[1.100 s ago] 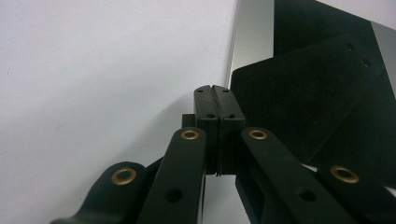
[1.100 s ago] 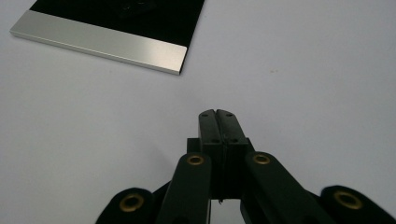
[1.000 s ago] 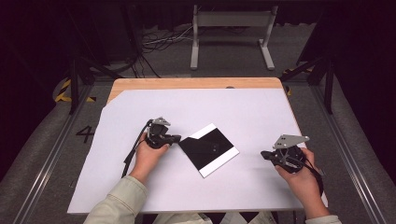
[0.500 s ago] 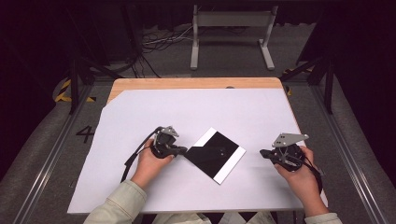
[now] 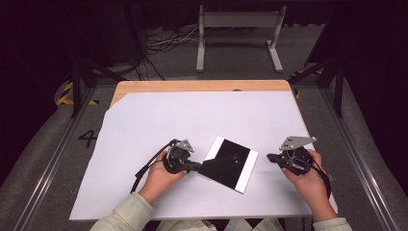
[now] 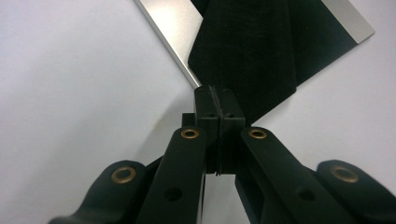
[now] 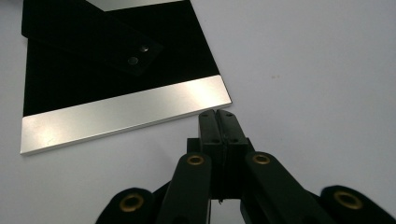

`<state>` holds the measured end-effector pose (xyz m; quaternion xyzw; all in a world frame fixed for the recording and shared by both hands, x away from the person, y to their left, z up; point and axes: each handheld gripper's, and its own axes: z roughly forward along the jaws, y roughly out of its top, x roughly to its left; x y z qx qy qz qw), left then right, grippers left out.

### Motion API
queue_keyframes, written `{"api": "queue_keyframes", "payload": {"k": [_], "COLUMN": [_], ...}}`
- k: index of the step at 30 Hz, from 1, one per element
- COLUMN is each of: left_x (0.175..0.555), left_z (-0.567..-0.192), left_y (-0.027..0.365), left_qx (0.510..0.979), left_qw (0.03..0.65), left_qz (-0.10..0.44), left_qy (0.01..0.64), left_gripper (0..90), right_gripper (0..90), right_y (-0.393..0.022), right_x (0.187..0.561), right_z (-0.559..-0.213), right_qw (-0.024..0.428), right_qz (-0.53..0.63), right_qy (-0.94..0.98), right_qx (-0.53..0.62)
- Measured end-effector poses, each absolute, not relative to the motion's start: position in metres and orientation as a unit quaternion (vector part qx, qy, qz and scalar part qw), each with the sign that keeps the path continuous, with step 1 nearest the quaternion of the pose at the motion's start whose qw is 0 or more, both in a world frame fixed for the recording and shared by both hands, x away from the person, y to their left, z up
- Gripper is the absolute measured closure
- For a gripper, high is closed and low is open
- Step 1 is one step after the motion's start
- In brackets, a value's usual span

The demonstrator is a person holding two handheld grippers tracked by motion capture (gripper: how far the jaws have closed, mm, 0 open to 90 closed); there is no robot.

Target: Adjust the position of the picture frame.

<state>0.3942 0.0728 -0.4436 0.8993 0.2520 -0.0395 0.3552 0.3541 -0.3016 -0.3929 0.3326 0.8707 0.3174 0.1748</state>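
A flat black panel (image 5: 239,155) with silver strips along two edges lies on the white table sheet (image 5: 202,115), near its front. A black strap (image 7: 93,42) with two small studs crosses the panel's top. My left gripper (image 5: 196,167) is shut, its tips against the strap's free end (image 6: 252,46) at the panel's left corner; whether the strap is pinched between the pads I cannot tell. My right gripper (image 5: 270,157) is shut with nothing in it, just right of the panel. In the right gripper view its tips (image 7: 217,114) sit beside the corner of the silver strip (image 7: 126,119).
A bare wooden strip (image 5: 202,85) runs along the table's far edge. Beyond it stand a white metal frame (image 5: 238,29) and loose cables on the dark floor. Metal rails flank the table on both sides.
My left gripper has moved right across the sheet, and the black panel has slid right and turned with it. The right gripper has kept still.
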Motion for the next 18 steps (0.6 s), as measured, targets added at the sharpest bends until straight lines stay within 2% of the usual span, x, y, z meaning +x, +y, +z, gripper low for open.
{"api": "queue_keyframes", "payload": {"k": [18], "left_x": [0.373], "left_z": [-0.446], "left_y": [0.047], "left_qx": [0.905], "left_qw": [0.363], "left_qz": [-0.074], "left_qy": [0.208], "left_gripper": [90.0], "right_gripper": [90.0], "right_y": [-0.301], "right_x": [0.36], "right_z": [-0.397], "right_qw": [0.166], "right_qz": [0.313], "right_qy": [0.871], "right_qx": [0.341]}}
